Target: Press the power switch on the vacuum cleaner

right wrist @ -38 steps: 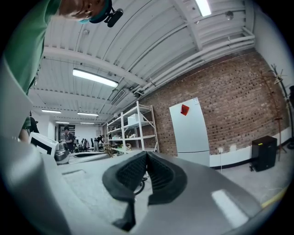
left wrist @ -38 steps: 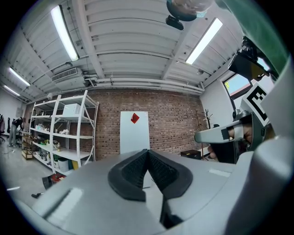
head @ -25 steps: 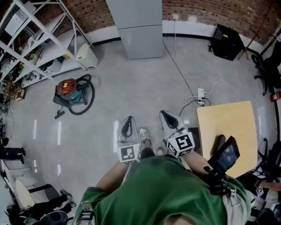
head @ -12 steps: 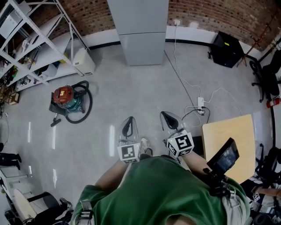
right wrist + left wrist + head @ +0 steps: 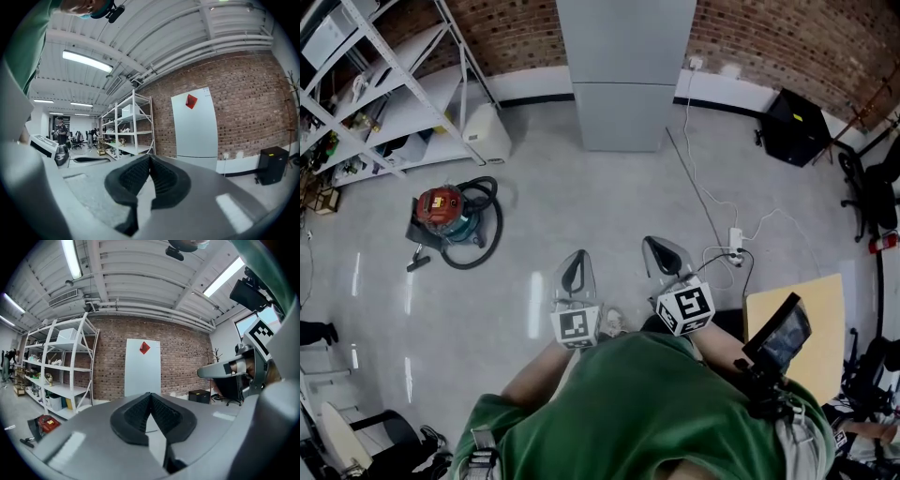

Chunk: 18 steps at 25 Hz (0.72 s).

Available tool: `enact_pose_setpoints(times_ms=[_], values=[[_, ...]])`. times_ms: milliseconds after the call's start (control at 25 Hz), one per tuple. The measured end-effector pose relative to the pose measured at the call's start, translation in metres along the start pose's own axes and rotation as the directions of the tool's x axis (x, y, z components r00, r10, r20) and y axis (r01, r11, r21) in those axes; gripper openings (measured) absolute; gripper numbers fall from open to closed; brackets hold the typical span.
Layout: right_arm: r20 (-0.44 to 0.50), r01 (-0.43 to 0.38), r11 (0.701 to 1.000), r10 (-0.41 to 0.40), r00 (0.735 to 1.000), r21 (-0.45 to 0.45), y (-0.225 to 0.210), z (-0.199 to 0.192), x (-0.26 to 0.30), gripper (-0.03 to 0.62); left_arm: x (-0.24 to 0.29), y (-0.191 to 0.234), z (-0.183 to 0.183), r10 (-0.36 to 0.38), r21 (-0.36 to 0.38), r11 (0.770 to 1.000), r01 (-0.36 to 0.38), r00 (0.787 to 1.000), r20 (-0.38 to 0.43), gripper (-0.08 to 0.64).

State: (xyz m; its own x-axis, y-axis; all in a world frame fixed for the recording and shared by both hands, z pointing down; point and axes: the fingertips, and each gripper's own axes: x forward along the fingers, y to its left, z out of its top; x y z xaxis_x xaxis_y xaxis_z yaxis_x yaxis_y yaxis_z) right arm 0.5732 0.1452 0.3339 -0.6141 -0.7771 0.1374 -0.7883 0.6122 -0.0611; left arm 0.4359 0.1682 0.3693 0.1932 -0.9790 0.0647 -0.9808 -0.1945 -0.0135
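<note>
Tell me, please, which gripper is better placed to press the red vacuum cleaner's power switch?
Left, probably. The red-and-teal vacuum cleaner sits on the grey floor far to the left, nearer the left gripper than the right gripper; both are shut, empty.

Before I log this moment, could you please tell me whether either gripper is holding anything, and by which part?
Nothing is held: the left gripper and right gripper are both shut and empty, far from the red-and-teal canister vacuum cleaner.

floor (image 5: 581,202) grey | on it: vacuum cleaner (image 5: 442,212), power strip (image 5: 735,240), black box (image 5: 794,127)
</note>
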Motion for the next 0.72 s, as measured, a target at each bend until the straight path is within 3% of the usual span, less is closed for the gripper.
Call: enact_pose_setpoints(times_ms=[360,720], values=[[0.004,-0.079,0.997,0.079,0.997,-0.003,-0.005,0.007,0.068,0.003,0.031,0.044,-0.007,0.095,-0.005,0.995,-0.095,0.995,-0.019,0.008],[-0.001,-0.203,0.979,0.203,0.979,0.021,-0.049,0.016,0.158,0.003,0.109,0.075,-0.008,0.224,-0.008,0.974,-0.225,0.973,-0.051,0.008]])
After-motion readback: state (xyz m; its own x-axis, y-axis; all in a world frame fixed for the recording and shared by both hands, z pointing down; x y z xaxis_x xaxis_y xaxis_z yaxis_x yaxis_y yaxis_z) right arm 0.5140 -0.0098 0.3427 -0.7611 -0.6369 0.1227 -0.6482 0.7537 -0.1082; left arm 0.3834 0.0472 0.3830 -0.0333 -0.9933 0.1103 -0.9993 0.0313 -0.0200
